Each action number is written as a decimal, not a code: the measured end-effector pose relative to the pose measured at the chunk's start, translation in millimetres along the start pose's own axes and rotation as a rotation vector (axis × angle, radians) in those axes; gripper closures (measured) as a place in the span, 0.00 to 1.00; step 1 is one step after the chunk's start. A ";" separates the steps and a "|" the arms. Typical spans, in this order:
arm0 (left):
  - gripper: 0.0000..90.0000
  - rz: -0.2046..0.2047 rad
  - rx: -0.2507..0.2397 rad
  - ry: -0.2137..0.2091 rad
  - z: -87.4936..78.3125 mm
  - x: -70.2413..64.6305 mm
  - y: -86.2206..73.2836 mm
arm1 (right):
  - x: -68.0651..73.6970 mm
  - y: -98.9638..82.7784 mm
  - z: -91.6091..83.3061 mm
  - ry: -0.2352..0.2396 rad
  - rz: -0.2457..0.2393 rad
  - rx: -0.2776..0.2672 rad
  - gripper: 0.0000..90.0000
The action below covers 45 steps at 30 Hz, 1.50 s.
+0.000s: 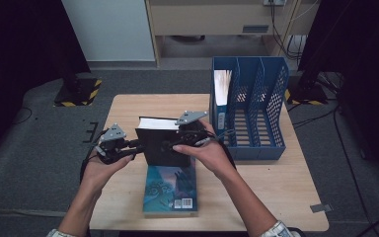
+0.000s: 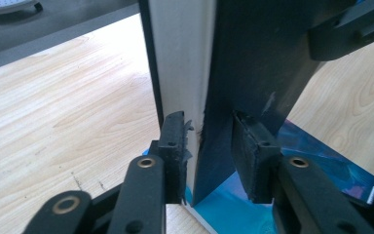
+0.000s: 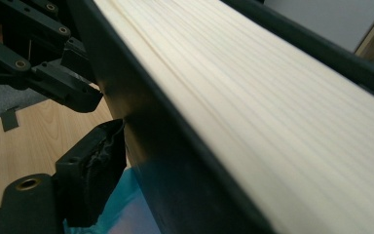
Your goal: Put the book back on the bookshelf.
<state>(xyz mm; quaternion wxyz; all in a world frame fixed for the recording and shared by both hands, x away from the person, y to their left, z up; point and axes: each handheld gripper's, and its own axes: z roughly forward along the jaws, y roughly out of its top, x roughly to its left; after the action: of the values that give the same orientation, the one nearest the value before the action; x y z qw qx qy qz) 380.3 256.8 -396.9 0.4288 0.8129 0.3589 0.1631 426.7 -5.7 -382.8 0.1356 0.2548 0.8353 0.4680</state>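
Thick black-covered book [image 1: 160, 143] standing upright on a flat blue paperback [image 1: 170, 190], right gripper [image 1: 190, 134] clamping it, left gripper [image 2: 208, 146] jaws straddling its cover loosely, blue mesh plastic file rack [image 1: 256, 106] holding one blue folder [image 1: 221, 96] in its leftmost slot.

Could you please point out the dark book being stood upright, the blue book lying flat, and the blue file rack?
dark book [image 1: 160, 145], high view, on its dark front cover.
blue book [image 1: 170, 192], high view, on its cover, near the middle.
blue file rack [image 1: 256, 150], high view, on its low front wall.
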 end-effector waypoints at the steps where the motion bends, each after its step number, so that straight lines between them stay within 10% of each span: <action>1: 0.72 -0.005 0.003 -0.002 1.7 0.4 -1.7 | -0.2 -0.3 0.4 0.005 0.003 0.003 0.19; 45: 0.60 -0.074 -0.020 0.053 7.9 10.7 -22.5 | 12.3 7.6 -5.7 0.053 0.020 -0.033 0.39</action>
<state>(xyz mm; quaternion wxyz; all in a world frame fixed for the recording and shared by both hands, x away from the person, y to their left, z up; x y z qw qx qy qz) 382.3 268.4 -420.3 0.4330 0.7902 0.3983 0.1719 416.1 0.3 -373.2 0.1125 0.2485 0.8282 0.4895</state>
